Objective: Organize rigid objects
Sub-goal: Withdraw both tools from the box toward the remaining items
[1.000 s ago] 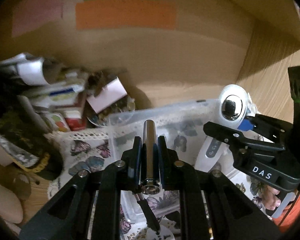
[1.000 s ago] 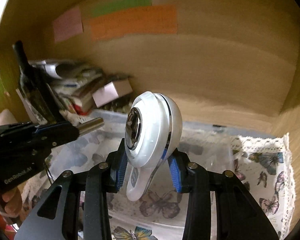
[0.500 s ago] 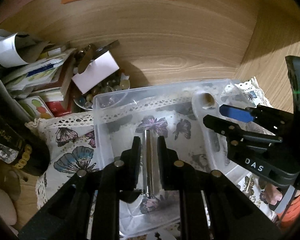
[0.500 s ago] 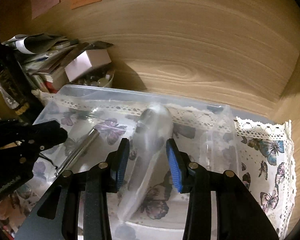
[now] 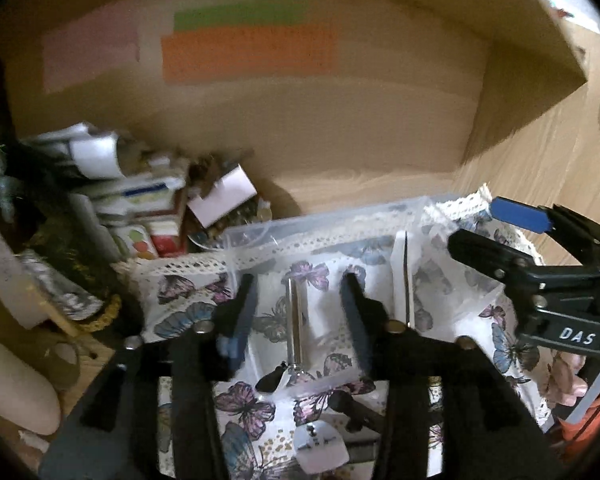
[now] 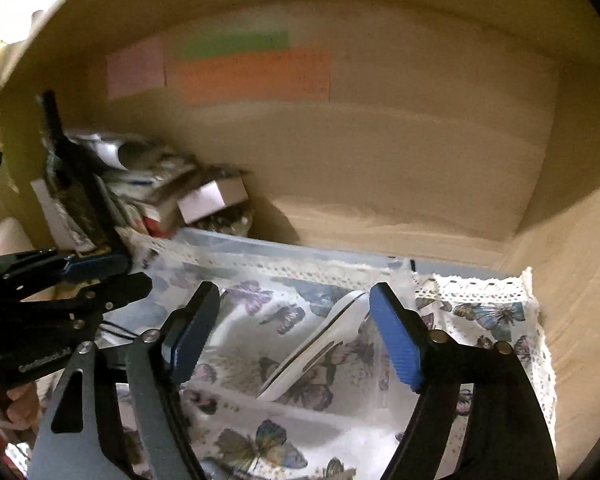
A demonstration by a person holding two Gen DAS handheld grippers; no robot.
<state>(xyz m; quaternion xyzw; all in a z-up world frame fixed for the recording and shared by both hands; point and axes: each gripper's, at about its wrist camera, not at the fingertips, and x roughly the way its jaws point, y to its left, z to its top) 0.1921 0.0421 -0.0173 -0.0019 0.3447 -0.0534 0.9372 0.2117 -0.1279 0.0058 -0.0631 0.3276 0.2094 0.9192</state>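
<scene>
- Butterfly cloth (image 6: 488,312): white, printed with blue, purple and pink butterflies, edged in cream lace.
- Clear bin (image 5: 340,216): see-through plastic, the butterfly print showing through.
- Metal tube (image 5: 295,320): shiny silver.
- White device (image 6: 320,344): glossy white with a dark seam line.
- Left claw (image 5: 296,316): black frame, blue pads.
- Right claw (image 6: 288,332): black frame, bright blue ribbed pads (image 6: 392,340).
- Wall notes: orange strip (image 5: 248,56), green strip (image 5: 240,16) above it, pale pink sheet (image 5: 88,52) beside.
- Back wall (image 6: 420,140): light wood grain.
- Box (image 5: 224,194): pale lilac top.
</scene>
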